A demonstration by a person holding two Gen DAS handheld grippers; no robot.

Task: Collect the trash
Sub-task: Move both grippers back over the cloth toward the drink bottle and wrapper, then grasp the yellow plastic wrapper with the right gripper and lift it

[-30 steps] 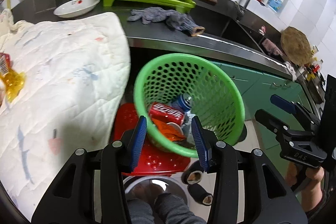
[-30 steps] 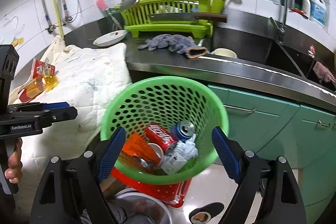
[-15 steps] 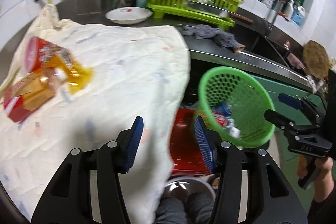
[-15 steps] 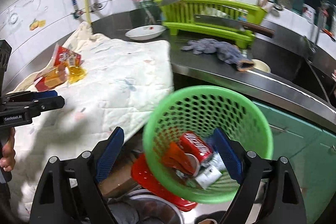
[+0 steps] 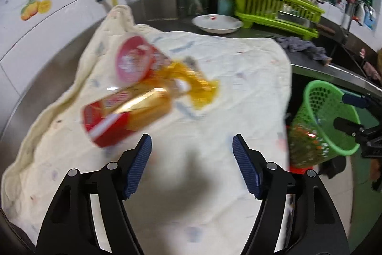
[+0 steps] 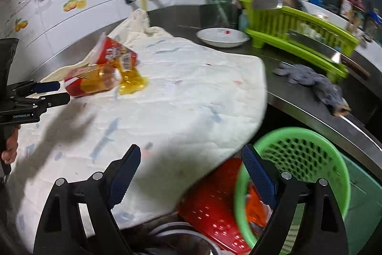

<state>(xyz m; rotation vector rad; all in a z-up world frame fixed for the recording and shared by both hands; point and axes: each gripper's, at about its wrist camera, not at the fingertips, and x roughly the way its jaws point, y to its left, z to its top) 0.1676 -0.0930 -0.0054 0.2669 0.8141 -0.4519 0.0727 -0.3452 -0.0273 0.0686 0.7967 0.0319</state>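
On a white quilted cloth (image 5: 238, 68) (image 6: 191, 92) lies trash: a red-labelled bottle (image 5: 133, 111) (image 6: 90, 84) on its side, a red packet (image 5: 133, 61) (image 6: 114, 51) and a crumpled yellow wrapper (image 5: 203, 90) (image 6: 132, 84). My left gripper (image 5: 189, 139) (image 6: 63, 92) hovers just short of the bottle, its jaws opening with nothing between them. My right gripper (image 6: 191, 148) (image 5: 340, 109) is open over the cloth's edge. The green basket (image 5: 320, 92) (image 6: 298, 135) holding cans and wrappers sits low at the right, beside its right finger.
A green dish rack (image 5: 286, 6) (image 6: 298, 25), a white bowl (image 5: 217, 23) (image 6: 223, 37) and a grey rag (image 5: 303, 47) (image 6: 310, 80) sit on the steel counter (image 6: 310, 111) behind the cloth. A red perforated basket (image 6: 214, 207) lies under the green one. The tiled wall is on the left.
Both views have swung left from the green basket to the cloth. The left gripper's jaws have spread wider and now face the bottle and wrappers. The basket has slid to the right.
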